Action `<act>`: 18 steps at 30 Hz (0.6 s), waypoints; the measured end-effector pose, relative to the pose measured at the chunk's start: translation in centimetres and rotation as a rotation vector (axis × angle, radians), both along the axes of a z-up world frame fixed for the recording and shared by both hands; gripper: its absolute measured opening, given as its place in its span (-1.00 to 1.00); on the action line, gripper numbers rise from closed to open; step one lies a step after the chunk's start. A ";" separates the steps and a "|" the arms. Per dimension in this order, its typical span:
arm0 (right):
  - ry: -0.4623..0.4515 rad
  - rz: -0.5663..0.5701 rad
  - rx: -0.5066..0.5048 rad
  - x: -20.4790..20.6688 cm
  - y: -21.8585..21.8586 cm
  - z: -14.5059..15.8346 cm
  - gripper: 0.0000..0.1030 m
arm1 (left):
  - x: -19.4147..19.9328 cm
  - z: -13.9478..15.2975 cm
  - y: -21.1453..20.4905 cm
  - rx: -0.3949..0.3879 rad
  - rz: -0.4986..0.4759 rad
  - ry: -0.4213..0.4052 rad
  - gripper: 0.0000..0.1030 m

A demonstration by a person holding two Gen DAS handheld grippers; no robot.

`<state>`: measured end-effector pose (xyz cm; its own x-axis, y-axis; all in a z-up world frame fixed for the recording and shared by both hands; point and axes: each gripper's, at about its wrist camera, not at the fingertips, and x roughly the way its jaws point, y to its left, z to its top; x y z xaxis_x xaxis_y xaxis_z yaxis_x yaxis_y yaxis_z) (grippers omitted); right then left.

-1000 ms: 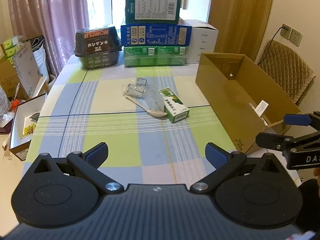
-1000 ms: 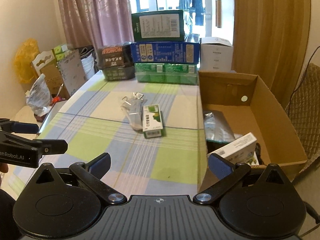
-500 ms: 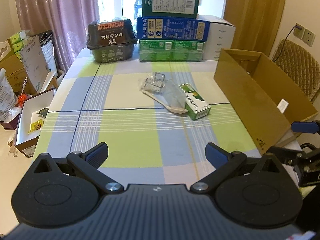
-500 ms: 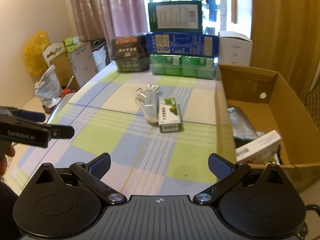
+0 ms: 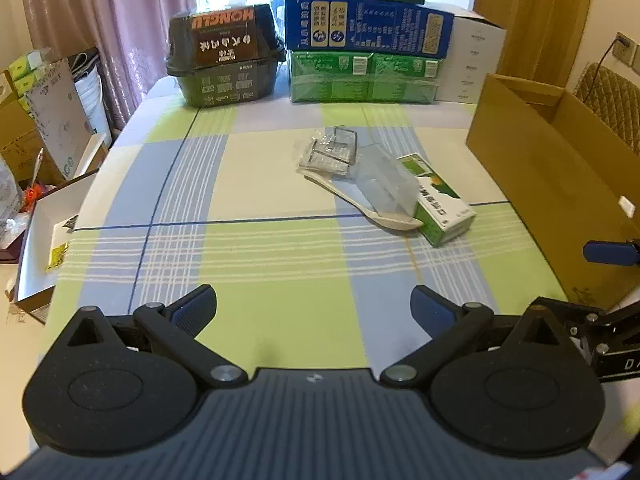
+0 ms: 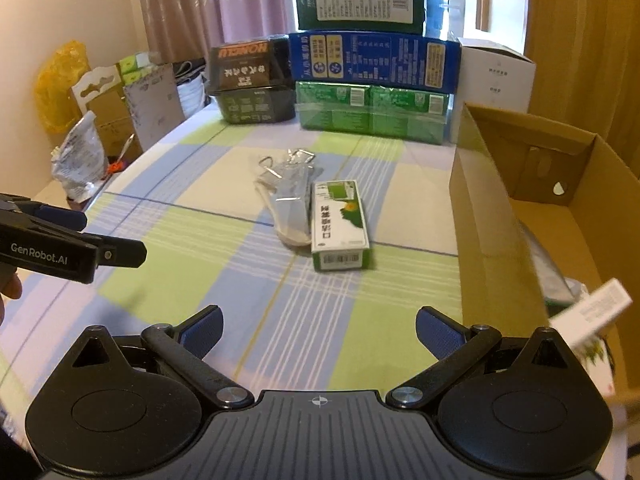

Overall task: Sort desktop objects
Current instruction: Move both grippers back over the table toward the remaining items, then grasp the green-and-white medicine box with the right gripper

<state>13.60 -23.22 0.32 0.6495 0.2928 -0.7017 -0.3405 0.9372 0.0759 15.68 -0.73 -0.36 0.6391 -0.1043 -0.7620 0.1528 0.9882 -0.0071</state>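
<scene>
A green and white carton lies mid-table. Beside it on its left rests a pale plastic spoon under a clear wrapper, with small clear packets just beyond. An open cardboard box stands along the table's right side and holds a white carton and a silvery bag. My left gripper hovers open over the near table. My right gripper is open too, near the box's front corner. Both hold nothing.
Stacked green, blue and dark green boxes, a black noodle tub and a white box line the far edge. Cartons, bags and an open white box crowd the floor to the left. A quilted chair stands behind the cardboard box.
Both grippers have moved forward over the table, so the carton and spoon sit closer in each view. Both stayed open. Nothing on the table has moved.
</scene>
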 end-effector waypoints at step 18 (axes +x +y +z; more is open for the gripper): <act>-0.049 0.027 -0.058 9.9 0.9 -6.9 0.57 | 6.7 -4.8 -0.7 -0.040 -0.042 0.017 0.97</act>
<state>23.51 -22.28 -6.57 0.6758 0.2706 -0.6856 -0.3675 0.9300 0.0048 22.38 -1.45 -5.11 0.6207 -0.1615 -0.7672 0.1939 0.9798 -0.0494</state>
